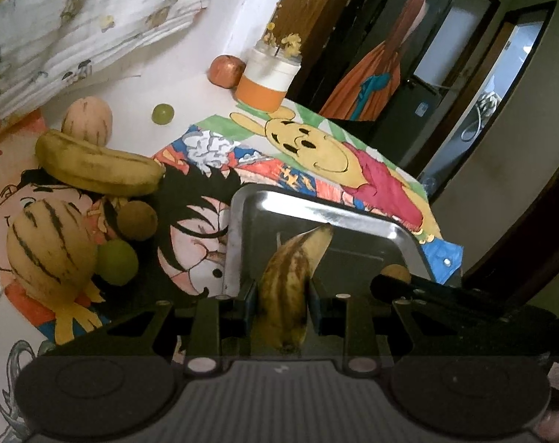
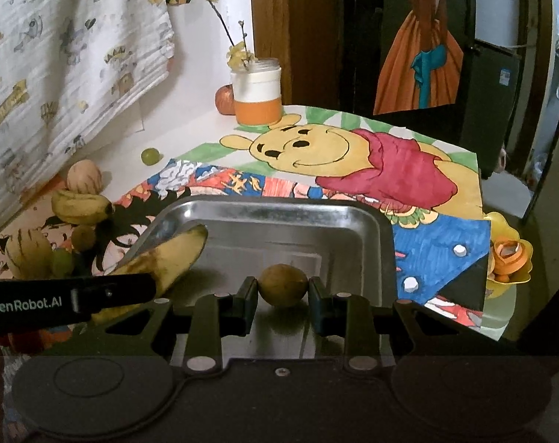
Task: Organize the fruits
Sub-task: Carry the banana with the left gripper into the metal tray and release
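covering the table (image 2: 191, 125), cartoon drawings (image 2: 353, 162) underlie a steel tray (image 2: 353, 229).

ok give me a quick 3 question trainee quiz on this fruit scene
1. What do the left gripper's fingers hold?
2. True or false: the small brown fruit in the right gripper is over the metal tray.
3. Which stands beside the orange-and-white jar: A) red apple B) green grape?

Key: 1. A spotted banana. 2. True. 3. A.
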Available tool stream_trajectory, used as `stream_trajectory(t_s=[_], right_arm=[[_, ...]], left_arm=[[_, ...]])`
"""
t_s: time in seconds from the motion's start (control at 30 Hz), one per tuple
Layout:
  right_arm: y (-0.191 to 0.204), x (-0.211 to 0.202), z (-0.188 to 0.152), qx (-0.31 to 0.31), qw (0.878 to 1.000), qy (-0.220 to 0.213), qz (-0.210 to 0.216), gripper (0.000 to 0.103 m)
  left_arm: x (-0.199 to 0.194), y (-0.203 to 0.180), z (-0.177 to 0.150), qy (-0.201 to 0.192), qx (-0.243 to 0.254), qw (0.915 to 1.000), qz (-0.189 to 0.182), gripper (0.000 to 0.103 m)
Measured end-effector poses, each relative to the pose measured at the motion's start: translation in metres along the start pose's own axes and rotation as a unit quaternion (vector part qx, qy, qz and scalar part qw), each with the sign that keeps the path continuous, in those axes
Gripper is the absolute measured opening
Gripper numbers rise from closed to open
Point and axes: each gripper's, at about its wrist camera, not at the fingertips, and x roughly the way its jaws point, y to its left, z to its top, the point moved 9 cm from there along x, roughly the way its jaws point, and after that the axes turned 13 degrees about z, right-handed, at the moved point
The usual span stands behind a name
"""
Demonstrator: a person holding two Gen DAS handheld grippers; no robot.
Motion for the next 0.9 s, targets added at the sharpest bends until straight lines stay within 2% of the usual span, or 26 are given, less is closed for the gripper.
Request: stream_trajectory(t_s=[0.27, 0.33, 0.57, 0.67, 0.9], right_arm=[[-0.001, -0.005, -0.003, 0.003, 1.000, 0.000, 0.004, 0.035], [-0.001, -0.010, -0.004, 0.000, 1.000, -0.001, 0.004, 0.041], [-0.001, -0.037, -0.008, -0.002, 1.000, -0.015, 0.000, 0.052], [0.003, -0.051, -0.007, -0.007, 1.000, -0.025, 0.001, 0.061], [0.021, -0.084, -0.005, -0.021, 0.998, -0.053, 0.012, 0.083]], left_arm=[[0.000, -0.001, -0.003, 0.007, 0.000, 1.0000, -0.003, 0.032], [-0.002, 0.000, -0.003, 0.008, -0.002, 1.0000, -0.005, 0.033], [-0.013, 0.001, 0.000, 0.000, 0.004, 1.0000, 0.002, 0.036], [-0.023, 0.004, 0.001, -0.008, 0.003, 0.9999, 0.006, 0.040], [-0.053, 0.013, 0.005, -0.031, 0.002, 0.9993, 0.022, 0.068]])
